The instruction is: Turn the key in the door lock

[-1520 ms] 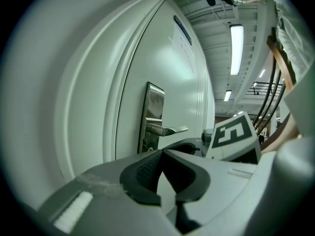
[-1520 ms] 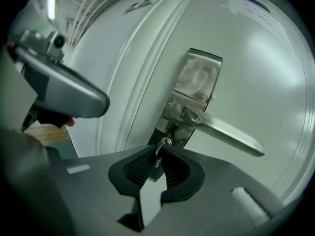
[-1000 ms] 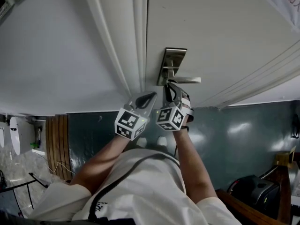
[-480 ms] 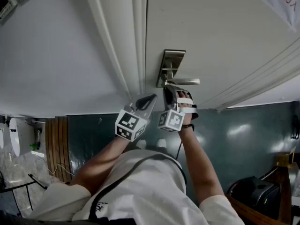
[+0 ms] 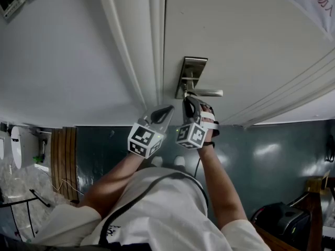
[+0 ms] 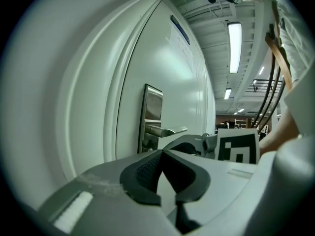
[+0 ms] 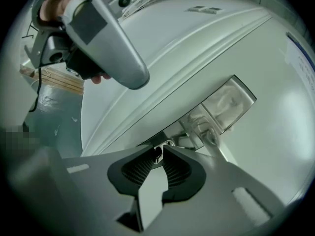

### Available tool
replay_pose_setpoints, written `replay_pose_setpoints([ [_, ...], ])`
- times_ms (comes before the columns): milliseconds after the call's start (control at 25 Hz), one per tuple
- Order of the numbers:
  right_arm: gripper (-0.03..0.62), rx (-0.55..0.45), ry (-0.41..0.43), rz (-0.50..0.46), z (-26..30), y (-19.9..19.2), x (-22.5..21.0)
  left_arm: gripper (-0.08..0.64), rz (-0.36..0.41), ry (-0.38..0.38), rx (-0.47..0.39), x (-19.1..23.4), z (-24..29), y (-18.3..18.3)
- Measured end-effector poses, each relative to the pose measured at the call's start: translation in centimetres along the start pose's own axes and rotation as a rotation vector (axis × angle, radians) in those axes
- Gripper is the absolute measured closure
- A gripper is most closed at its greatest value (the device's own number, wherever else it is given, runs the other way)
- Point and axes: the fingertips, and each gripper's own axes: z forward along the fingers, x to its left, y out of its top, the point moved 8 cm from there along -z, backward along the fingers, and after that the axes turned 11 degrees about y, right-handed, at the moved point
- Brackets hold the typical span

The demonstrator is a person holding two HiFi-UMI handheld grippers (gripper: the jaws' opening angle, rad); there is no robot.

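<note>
The key [image 7: 156,154] sticks out of the steel lock plate [image 7: 224,104] below the lever handle [image 7: 206,136] on the white door. My right gripper [image 7: 156,155] has its fingertips on either side of the key's dark head, still touching it, while the jaws are opening. In the head view the right gripper [image 5: 187,97] reaches to the lock plate [image 5: 192,72] just under the handle [image 5: 207,93]. My left gripper [image 5: 166,110] hangs beside it, off the door frame, shut with nothing in it. The left gripper view shows its tips [image 6: 162,154] meeting and the plate [image 6: 151,112] beyond.
The white door frame mouldings [image 5: 133,51] run left of the lock. A dark green floor [image 5: 261,156] lies below, with wooden slats [image 5: 63,156] at the left and a black object [image 5: 280,218] at the lower right. The left gripper [image 7: 115,48] hangs close above the right one.
The right gripper has rolled about its own axis at the lock, its marker cube turning. The left gripper has stayed where it was.
</note>
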Motion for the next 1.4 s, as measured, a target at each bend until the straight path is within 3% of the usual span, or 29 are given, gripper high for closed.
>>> replay_pose_setpoints([
  [280,0.507,-0.073,0.019,0.116,-1.0,-0.3,-0.5,0.555,-0.007,0.029,-0.001,-0.4,0.1,0.1],
  [480,0.491,-0.185,0.040,0.235,-2.5,0.0,-1.1,0.555,-0.016,0.040,-0.029,-1.0,0.4,1.2],
  [760,0.502,-0.357,0.076,0.575,-5.7,-0.9,-3.4,0.555,-0.029,0.039,-0.059,-2.2,0.5,2.5],
  [1040,0.513,-0.510,0.103,0.780,-10.1,-1.4,-5.0,0.555,-0.062,0.060,-0.106,-2.8,-0.3,4.5],
  [1280,0.583,-0.620,0.092,0.850,-13.7,-0.7,-6.1,0.555,-0.059,0.069,-0.142,-2.9,-1.7,6.0],
  [1400,0.583,-0.639,0.094,0.861,-14.4,-0.8,-6.0,0.555,-0.050,0.073,-0.154,-3.0,-2.3,6.5],
])
